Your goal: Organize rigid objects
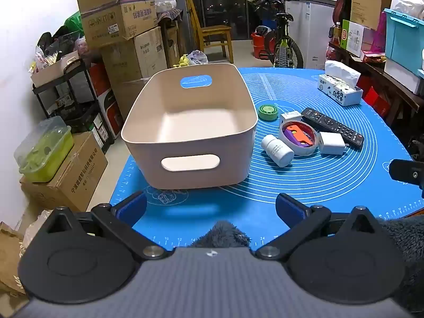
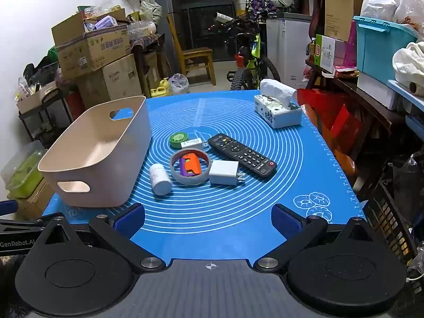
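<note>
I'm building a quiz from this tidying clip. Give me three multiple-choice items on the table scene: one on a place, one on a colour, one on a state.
1. Where does the white pill bottle lie?
A. inside the bin
B. on the mat between the bin and the grey ring
C. on top of the tissue box

2. What colour is the small round tin beyond the ring?
A. green
B. red
C. black

3. How does the beige bin stand?
A. tipped on its side
B. upright and full
C. upright and empty

Answers: 1 B, the bottle lies on the blue mat beside the bin, next to the grey ring. 2 A, its lid and side are green. 3 C, its bare floor shows and all items lie outside.
</note>
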